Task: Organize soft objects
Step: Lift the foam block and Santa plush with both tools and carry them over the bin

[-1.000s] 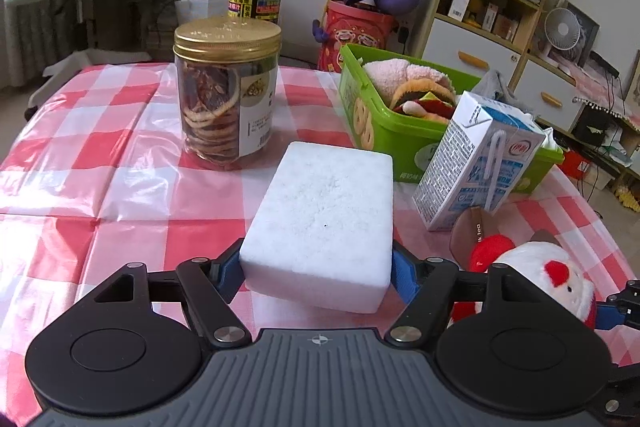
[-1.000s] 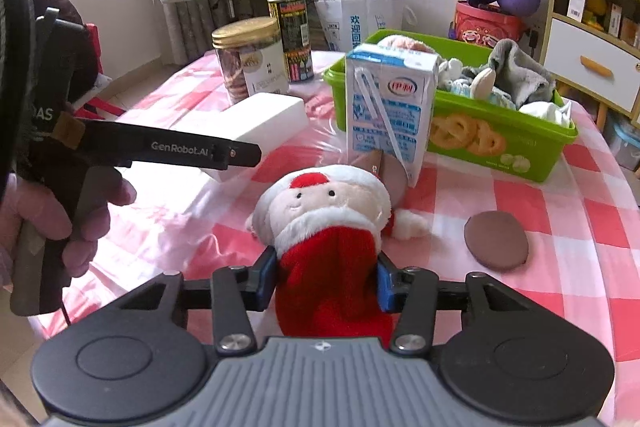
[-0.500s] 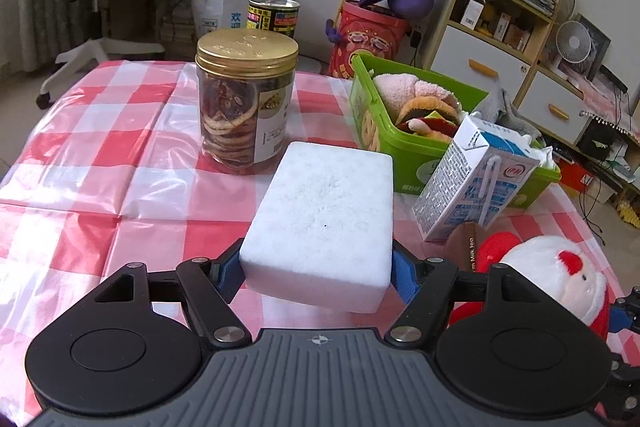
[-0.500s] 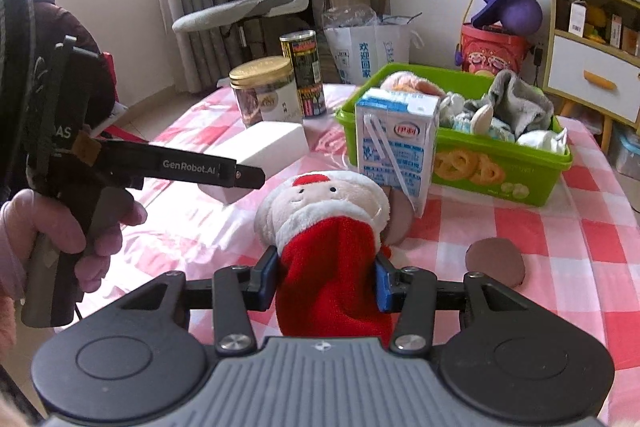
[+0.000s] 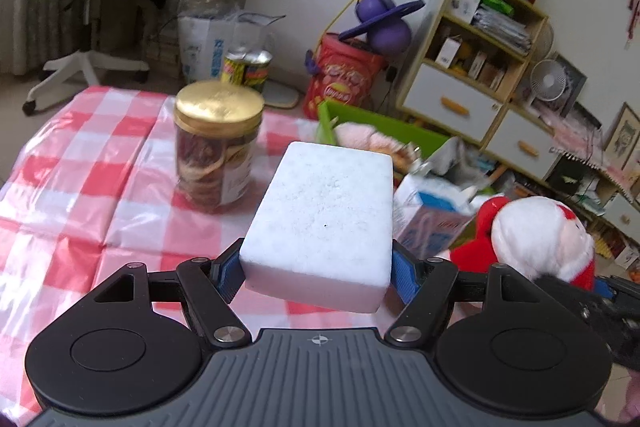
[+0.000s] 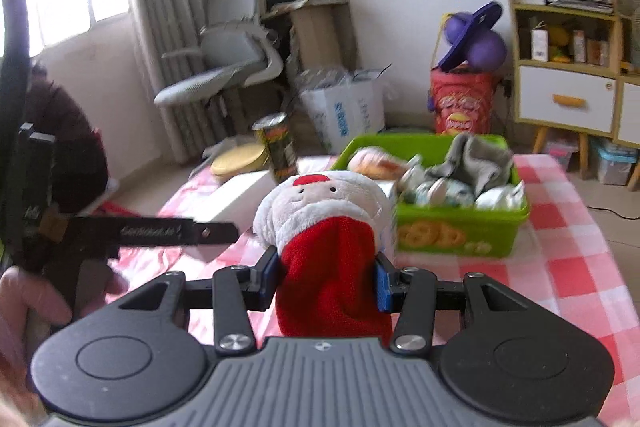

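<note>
My left gripper [image 5: 318, 273] is shut on a white sponge block [image 5: 324, 219] and holds it above the checked table. My right gripper [image 6: 326, 281] is shut on a Santa plush [image 6: 324, 215] by its red body, lifted off the table. The plush also shows at the right of the left wrist view [image 5: 536, 231]. The sponge shows in the right wrist view [image 6: 240, 201], with the left gripper's finger [image 6: 176, 233] beside it. A green basket [image 6: 460, 233] with several soft toys and a grey cloth stands ahead, partly hidden behind the sponge in the left wrist view [image 5: 384, 127].
A gold-lidded jar [image 5: 218, 147] and a tall can [image 5: 246, 69] stand at the table's far left. A milk carton [image 5: 434, 219] stands by the basket. The red checked tablecloth [image 6: 568, 267] stretches right. A chair, shelves and a red bin stand beyond the table.
Both grippers have risen with their loads. The sponge and the Santa plush are higher above the table, and the basket is seen more from above.
</note>
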### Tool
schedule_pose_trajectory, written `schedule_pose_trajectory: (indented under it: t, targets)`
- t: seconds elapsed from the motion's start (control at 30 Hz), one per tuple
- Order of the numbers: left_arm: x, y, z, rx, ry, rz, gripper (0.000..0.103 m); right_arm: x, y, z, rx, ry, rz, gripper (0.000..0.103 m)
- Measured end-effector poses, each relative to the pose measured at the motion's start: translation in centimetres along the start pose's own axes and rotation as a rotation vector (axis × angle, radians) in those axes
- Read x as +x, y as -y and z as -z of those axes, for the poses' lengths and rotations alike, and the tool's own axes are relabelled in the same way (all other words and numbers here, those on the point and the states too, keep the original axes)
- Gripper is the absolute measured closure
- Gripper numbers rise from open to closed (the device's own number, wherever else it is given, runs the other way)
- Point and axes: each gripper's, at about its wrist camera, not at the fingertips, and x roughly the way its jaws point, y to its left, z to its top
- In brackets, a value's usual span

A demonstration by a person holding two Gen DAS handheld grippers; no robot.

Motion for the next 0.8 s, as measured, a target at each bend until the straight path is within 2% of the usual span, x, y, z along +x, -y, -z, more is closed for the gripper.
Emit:
schedule_pose_trajectory:
  t: [0.17,0.33,0.5,0.8]
  targets:
    - [0.4,1.5,-2.6,0.034,0.02,0.019,0.033,0.3,2.0,-2.6,0.036,0.03,0.059,0.074]
    - [2.2,3.5,-6.0,0.114,0.033,0.048,0.033,2.1,4.6,-5.4,0.061,0.051,0.105,0.074]
    - [5.3,5.7,-8.6,0.187,0.011,0.082,0.032,4.5,7.2,-7.3,0.097,0.063,0.117,0.074]
    - [12.4,8.4,-10.3,0.281,-0.063,0.129,0.032,9.5,10.3,-8.3,0.093,0.027,0.157,0.073]
